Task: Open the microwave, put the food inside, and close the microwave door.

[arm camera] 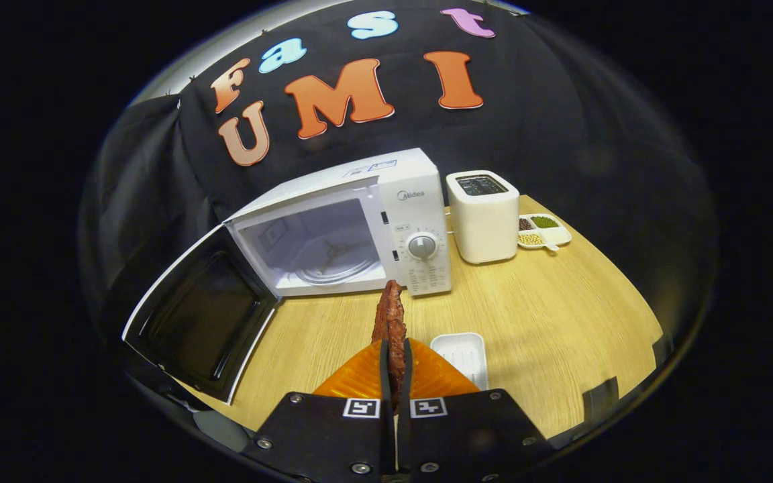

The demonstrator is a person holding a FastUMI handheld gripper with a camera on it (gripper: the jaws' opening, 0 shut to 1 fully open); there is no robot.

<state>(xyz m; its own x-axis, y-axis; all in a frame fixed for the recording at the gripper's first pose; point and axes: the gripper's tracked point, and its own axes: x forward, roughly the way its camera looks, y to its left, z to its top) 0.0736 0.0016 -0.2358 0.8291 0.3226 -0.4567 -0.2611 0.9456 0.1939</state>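
The food (391,322), a long reddish-brown strip with a rough, glossy surface, stands pinched between the two fingers of the gripper (395,359), which are clenched on its lower part so that both press on it from either side, while its upper end rises free toward 12 o'clock, its tip overlapping the lower front edge of the microwave. Just beyond the fingers, at about 1 o'clock, a small white tray (461,354) with a ribbed floor lies on the wooden table (561,315), partly hidden behind one finger. Farther out at 12 o'clock sits the white microwave (386,221), its cavity (323,245) lit and showing a round glass turntable (333,265) on the floor. The microwave door (202,315) hangs swung wide open toward 10 o'clock, its dark inner window facing the gripper. On the oven's control panel, right of the cavity, a round dial (422,246) sits above some small printed markings, too small to tell. Beside the microwave at 1 o'clock stands a white toaster (484,218), close to it but apart. Just past the toaster, at 2 o'clock, a small divided white dish (559,236) holds three lots of grains or beans, one green, one dark, one pale.
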